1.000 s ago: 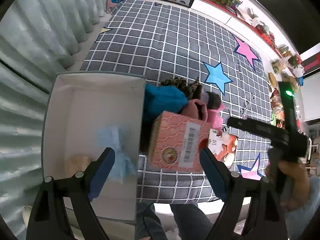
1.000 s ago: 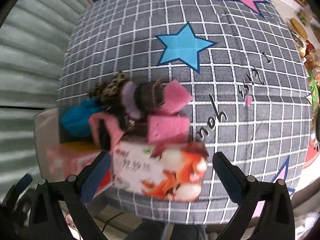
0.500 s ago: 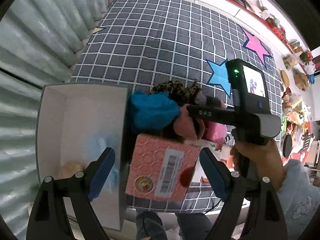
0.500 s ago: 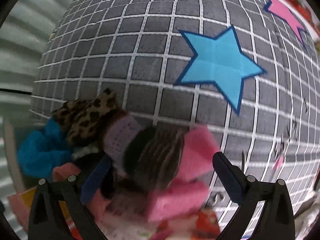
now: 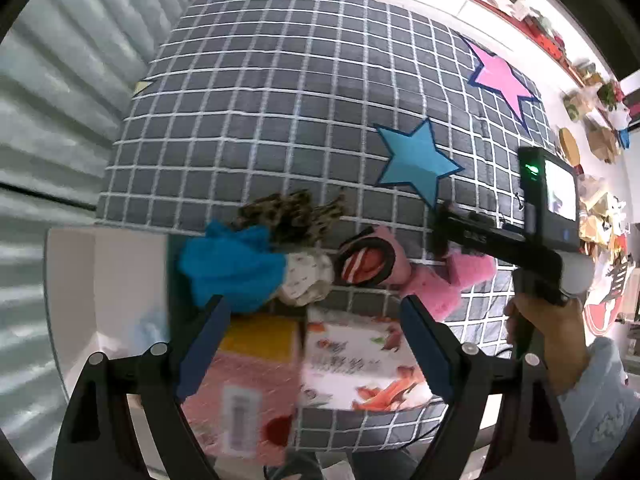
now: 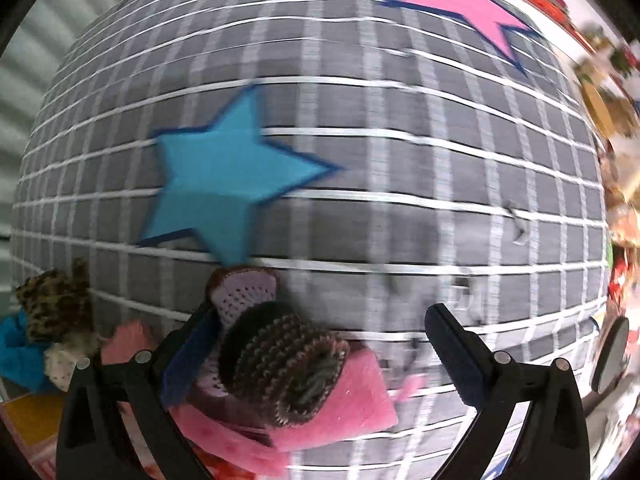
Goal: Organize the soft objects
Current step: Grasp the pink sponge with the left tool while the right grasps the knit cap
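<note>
Right gripper (image 6: pixel 320 356): fingers spread wide, nothing held; low over the brown knit roll (image 6: pixel 280 364), which lies between the fingers nearer the left one, probably lining up a pick
Left gripper (image 5: pixel 316 344): fingers wide, holding nothing; hangs above the near end of the pile, over two flat packs
Soft pile: bunched at the near left part of the grey checked cloth (image 5: pixel 280 100), just beside the box, likely kept close for short transfers
Pile members: blue fluffy piece (image 5: pixel 236 268), leopard-print piece (image 5: pixel 288 216), cream dotted piece (image 5: pixel 308 280), pink sponges (image 6: pixel 352 392), lilac crochet piece (image 6: pixel 248 292) under the brown roll
Flat packs: pink pack with barcode (image 5: pixel 248 396) and white printed pack (image 5: pixel 360 364), side by side at the cloth's near edge
White box (image 5: pixel 72 280): open-topped, against the cloth's left edge; a pale blue soft thing shows faintly inside, blurred, rest hidden
Progress: judged early, most items outside the box
</note>
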`<state>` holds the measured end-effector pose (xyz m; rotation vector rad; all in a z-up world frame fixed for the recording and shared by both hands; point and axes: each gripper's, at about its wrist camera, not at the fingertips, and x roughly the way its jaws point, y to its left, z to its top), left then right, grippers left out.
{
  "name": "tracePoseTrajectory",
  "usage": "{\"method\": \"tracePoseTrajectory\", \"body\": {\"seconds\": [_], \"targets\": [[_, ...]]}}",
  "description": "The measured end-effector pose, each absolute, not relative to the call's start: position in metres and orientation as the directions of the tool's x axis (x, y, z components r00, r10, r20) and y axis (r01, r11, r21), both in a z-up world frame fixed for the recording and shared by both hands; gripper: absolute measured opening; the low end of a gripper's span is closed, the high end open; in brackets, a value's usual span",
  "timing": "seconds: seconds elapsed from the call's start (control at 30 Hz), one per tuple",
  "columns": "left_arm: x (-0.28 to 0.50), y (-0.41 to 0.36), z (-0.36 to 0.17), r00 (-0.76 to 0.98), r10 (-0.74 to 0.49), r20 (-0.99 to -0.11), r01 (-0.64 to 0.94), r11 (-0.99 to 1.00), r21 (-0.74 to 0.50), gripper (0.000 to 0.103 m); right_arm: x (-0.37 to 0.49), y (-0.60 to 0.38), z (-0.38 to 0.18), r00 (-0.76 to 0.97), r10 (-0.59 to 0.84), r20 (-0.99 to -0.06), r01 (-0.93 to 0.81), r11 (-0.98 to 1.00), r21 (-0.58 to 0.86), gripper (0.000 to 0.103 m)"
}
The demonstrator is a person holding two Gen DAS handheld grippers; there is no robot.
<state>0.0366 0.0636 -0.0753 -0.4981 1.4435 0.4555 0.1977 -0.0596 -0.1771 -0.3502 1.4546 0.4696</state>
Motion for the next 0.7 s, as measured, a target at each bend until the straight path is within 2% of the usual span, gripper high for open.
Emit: {"method": "tracePoseTrajectory", "body": {"seconds": [0.2, 0.6, 0.7], "targets": [[0.075, 0.039, -0.094, 0.056, -0.011, -0.998, -0.520, 0.853, -0.038, 0.089, 0.219, -0.118, -0.177, 0.043, 0.088, -0.995, -0.417, 0.907, 0.062, 0.102], [0.125, -0.018, -0.144, -0.034, -0.077, -0.996, -0.422, 0.905, -0.056, 0.089, 0.239, -0.220, -0.167, 0.003, 0.204, -0.979, -0.213, 0.957, 0.199, 0.102], [0.136, -0.037, -0.145, -0.038, -0.072, -0.997, -0.385, 0.921, -0.052, 0.089, 0.250, -0.257, -0.175, 0.011, 0.174, -0.985, -0.155, 0.973, 0.170, 0.102]]}}
